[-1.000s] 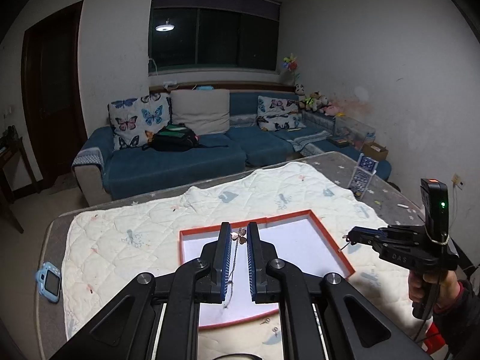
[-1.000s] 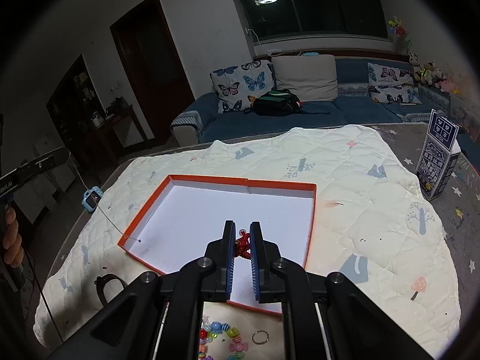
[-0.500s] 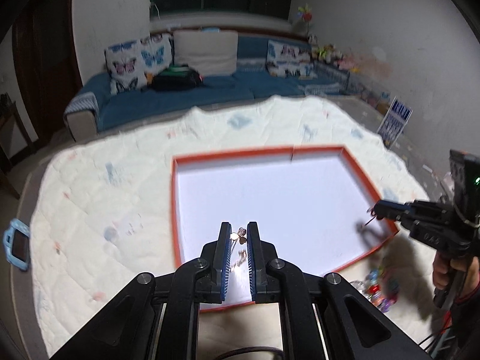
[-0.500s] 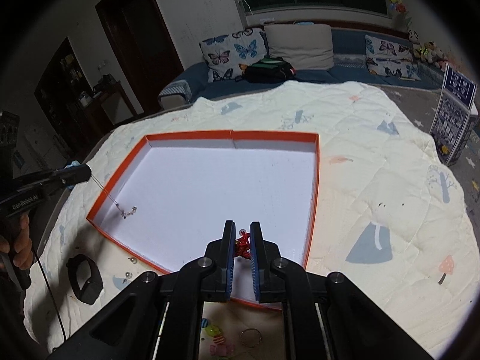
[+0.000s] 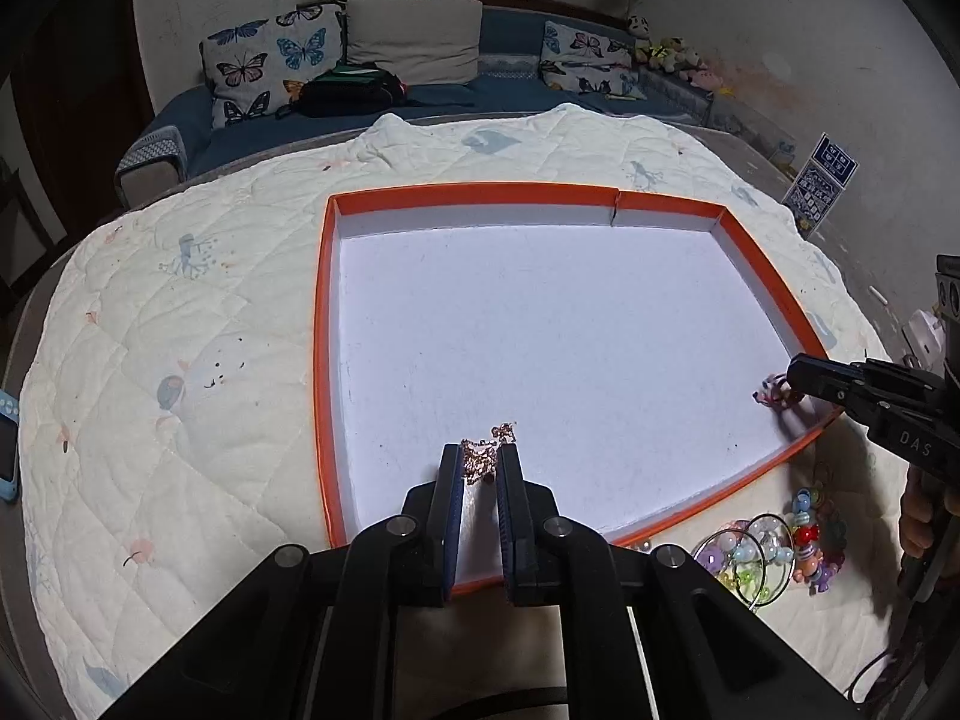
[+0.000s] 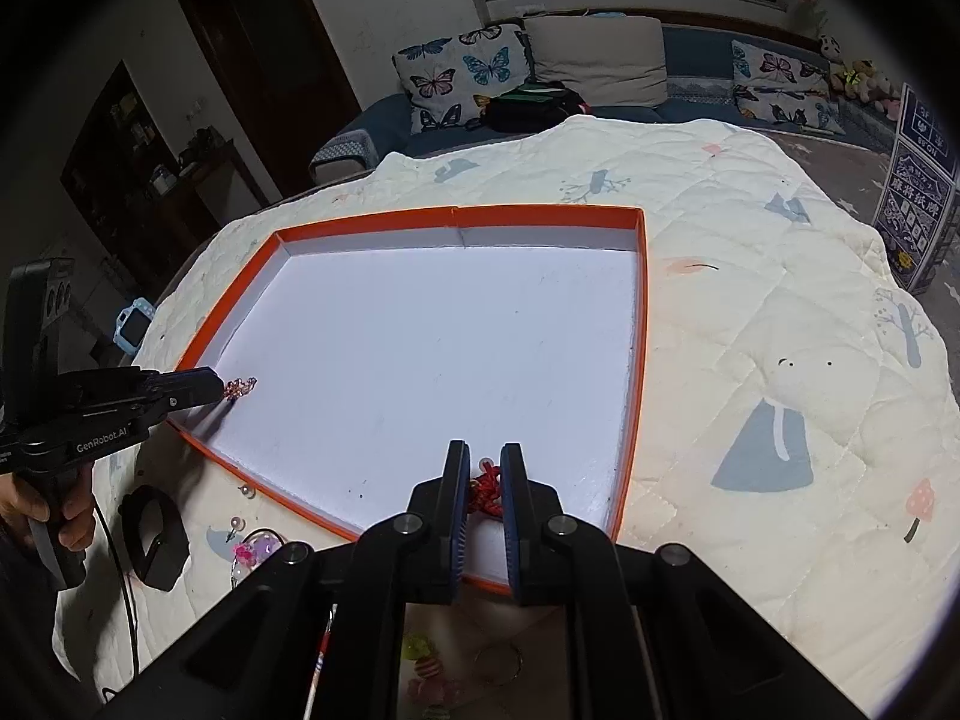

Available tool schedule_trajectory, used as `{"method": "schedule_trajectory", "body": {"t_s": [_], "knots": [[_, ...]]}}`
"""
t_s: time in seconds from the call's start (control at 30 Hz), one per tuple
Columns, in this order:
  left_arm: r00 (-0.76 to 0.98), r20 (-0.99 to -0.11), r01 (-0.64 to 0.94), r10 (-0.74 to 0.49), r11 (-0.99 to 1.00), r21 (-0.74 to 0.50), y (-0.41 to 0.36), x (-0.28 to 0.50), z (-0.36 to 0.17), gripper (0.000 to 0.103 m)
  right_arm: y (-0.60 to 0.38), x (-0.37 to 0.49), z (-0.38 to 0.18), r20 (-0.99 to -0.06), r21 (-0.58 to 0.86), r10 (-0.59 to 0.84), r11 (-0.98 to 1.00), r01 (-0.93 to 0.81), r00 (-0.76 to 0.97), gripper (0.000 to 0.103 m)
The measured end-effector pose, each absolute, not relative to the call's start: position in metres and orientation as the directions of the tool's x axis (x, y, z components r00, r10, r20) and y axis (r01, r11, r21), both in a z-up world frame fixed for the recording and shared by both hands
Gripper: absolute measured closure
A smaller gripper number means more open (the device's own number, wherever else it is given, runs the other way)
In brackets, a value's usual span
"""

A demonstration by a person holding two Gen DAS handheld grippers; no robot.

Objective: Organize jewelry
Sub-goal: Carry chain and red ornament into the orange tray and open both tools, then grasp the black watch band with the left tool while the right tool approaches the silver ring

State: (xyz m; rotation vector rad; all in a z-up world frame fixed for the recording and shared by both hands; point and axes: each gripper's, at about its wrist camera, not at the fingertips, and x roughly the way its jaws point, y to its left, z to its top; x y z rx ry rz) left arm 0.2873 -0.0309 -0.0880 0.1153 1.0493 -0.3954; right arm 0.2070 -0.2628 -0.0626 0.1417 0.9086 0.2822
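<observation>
An orange-rimmed white tray (image 5: 321, 324) (image 6: 641, 324) lies on a quilted cloth. My left gripper (image 5: 480, 457) is shut on a rose-gold chain necklace (image 5: 487, 450), bunched on the tray floor near the front left corner; the necklace (image 6: 240, 387) also shows in the right wrist view at the left gripper's tip (image 6: 219, 387). My right gripper (image 6: 485, 468) is shut on a red knotted cord bracelet (image 6: 486, 489) low over the tray's near edge; it appears in the left wrist view (image 5: 791, 384) holding that bracelet (image 5: 771, 391) by the tray's right corner.
Loose beaded bracelets and wire hoop rings (image 5: 774, 552) lie on the cloth in front of the tray. A black band (image 6: 153, 534) and small pearl studs (image 6: 246, 489) lie left of it. A blue toy camera (image 6: 135, 321) and a printed carton (image 6: 918, 180) stand at the table's edges.
My left gripper dropped steeply and tilted down, so the dangling necklace now piles on the tray floor. My right gripper sank a little toward the tray with the red bracelet.
</observation>
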Motion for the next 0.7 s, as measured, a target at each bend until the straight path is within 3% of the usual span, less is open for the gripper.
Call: {"method": "schedule_trajectory", "body": {"t_s": [0.07,0.1,0.13,0.2,0.4,0.53,0.63,0.7], "knots": [[0.428,-0.864,0.378,-0.267,0.921,-0.097,-0.032,0.286,-0.087,0.087,-0.262,0.206,-0.061,-0.756,0.241,0.306,0.952,-0.188,0.578,0.085],[0.427,-0.864,0.378,-0.266,0.921,-0.097,-0.032,0.286,-0.087,0.074,-0.262,0.205,-0.06,-0.757,0.242,0.307,0.952,-0.189,0.577,0.077],[0.43,-0.863,0.376,-0.263,0.922,-0.093,-0.031,0.286,-0.086,0.054,-0.261,0.204,-0.06,-0.757,0.24,0.307,0.952,-0.191,0.577,0.074],[0.453,-0.854,0.371,-0.258,0.925,-0.083,-0.029,0.283,-0.083,0.039,-0.26,0.201,-0.058,-0.755,0.233,0.306,0.952,-0.199,0.58,0.069],[0.48,-0.841,0.366,-0.251,0.928,-0.068,-0.023,0.269,-0.068,0.039,-0.258,0.19,-0.049,-0.745,0.215,0.302,0.953,-0.214,0.595,0.067],[0.504,-0.821,0.414,-0.268,0.909,-0.043,-0.023,0.244,-0.052,0.038,-0.257,0.177,-0.044,-0.742,0.201,0.299,0.953,-0.226,0.6,0.06],[0.527,-0.808,0.448,-0.266,0.894,-0.002,-0.024,0.218,-0.044,0.02,-0.255,0.168,-0.042,-0.738,0.191,0.297,0.953,-0.235,0.606,0.058],[0.537,-0.799,0.469,-0.271,0.883,0.016,-0.023,0.201,-0.04,0.017,-0.255,0.162,-0.041,-0.736,0.193,0.303,0.951,-0.242,0.606,0.056]]}}
